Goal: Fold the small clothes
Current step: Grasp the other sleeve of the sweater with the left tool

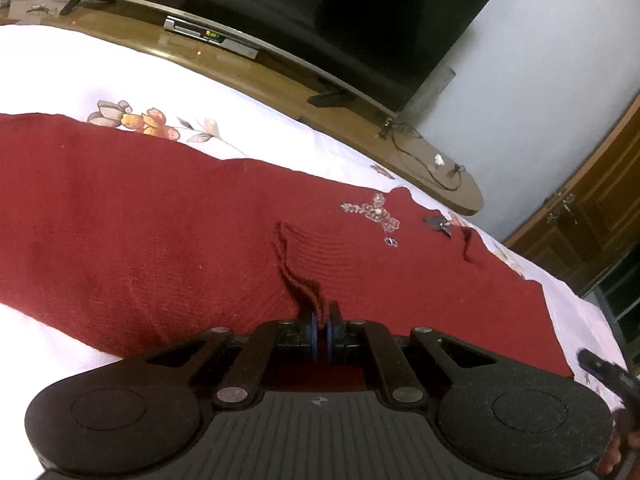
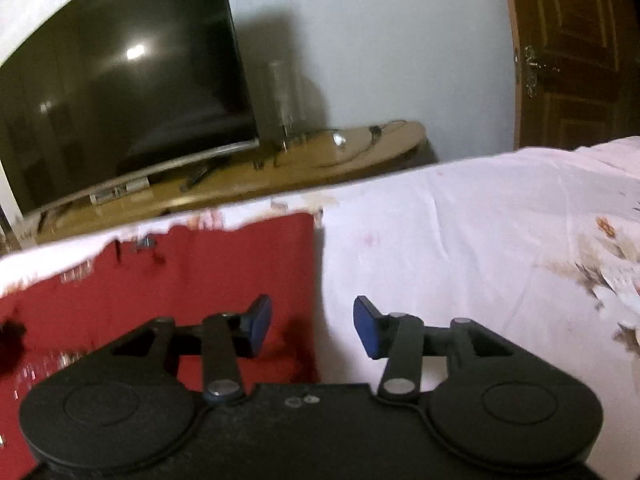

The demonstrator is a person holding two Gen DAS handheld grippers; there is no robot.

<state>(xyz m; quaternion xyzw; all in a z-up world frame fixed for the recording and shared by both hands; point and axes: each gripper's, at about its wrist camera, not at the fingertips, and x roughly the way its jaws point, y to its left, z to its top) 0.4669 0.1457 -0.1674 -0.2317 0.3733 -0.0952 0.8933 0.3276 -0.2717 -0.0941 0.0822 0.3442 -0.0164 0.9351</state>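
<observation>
A dark red knit garment (image 1: pixel 160 232) with a beaded flower decoration (image 1: pixel 374 216) lies spread on a white floral bedsheet (image 1: pixel 100 80). My left gripper (image 1: pixel 323 330) is shut on a raised fold of the red garment, pinched between its blue pads. In the right wrist view the same garment (image 2: pixel 200 280) lies at the left, its straight edge running under the gripper. My right gripper (image 2: pixel 312 328) is open and empty, just above that edge, one finger over the red cloth and one over the sheet (image 2: pixel 460 240).
A large dark TV (image 1: pixel 320 12) stands on a wooden stand (image 1: pixel 260 76) beyond the bed, with a set-top box (image 1: pixel 208 34) and cables (image 1: pixel 424 164). A wooden door (image 2: pixel 576 52) is at the right. White wall lies behind.
</observation>
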